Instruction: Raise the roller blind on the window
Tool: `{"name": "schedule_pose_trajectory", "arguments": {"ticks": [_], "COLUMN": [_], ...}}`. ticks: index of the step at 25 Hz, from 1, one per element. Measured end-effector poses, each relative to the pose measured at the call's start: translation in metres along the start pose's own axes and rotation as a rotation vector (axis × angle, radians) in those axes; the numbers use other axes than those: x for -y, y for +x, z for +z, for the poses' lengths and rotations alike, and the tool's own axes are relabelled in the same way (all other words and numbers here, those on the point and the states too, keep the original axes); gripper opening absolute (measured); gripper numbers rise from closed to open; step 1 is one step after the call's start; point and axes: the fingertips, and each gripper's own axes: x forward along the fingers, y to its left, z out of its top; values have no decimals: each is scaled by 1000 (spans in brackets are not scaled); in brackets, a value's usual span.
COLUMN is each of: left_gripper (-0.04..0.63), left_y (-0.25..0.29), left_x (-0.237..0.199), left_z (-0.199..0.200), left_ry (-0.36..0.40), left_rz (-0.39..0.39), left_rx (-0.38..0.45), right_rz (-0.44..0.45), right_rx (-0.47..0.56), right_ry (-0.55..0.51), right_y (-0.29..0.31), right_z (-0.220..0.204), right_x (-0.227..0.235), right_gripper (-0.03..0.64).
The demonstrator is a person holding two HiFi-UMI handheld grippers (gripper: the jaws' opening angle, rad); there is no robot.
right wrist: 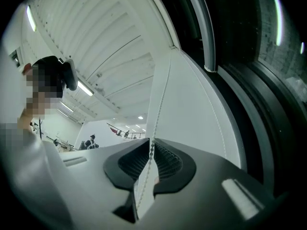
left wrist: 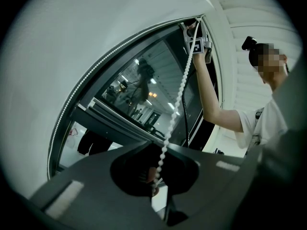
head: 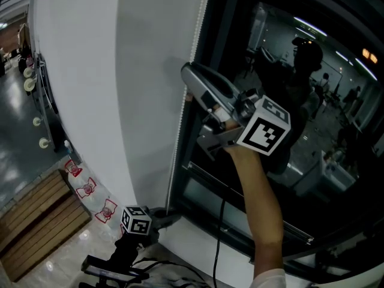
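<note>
The white roller blind (head: 120, 71) hangs beside the dark window glass (head: 300, 71). A white bead chain (head: 180, 125) runs down the blind's edge. My right gripper (head: 187, 74), held up on a raised arm, has the chain (right wrist: 158, 104) passing through a narrow gap between its jaws; the right gripper (right wrist: 151, 150) does not visibly pinch it. Low down, my left gripper (head: 168, 215) is shut on the chain. In the left gripper view the chain (left wrist: 177, 99) rises taut from the left gripper (left wrist: 156, 181) to the right gripper (left wrist: 194, 30) above.
The dark window frame (head: 240, 185) slants below the glass. A black cable (head: 219, 233) hangs under my right arm (head: 261, 191). Wooden slats (head: 36, 215) lie on the floor at lower left. A second chain strand (left wrist: 81, 87) follows the blind's edge.
</note>
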Motion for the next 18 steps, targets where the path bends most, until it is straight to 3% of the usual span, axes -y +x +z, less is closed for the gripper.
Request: {"name": "schedule_pose_trajectory", "arguments": {"ticks": [9, 18], "left_gripper": [-2, -2], "left_y": [1, 2], "left_x": [3, 6], "left_z": [0, 4], "left_ry": [-9, -5], "left_rz": [3, -3], "left_rx": [-8, -10], "right_rz": [-23, -61], "right_rx": [14, -92], "right_ry": [29, -4], "right_y": [-7, -15], "right_z": [6, -28], "right_x": [0, -1], "right_gripper": [8, 6]}}
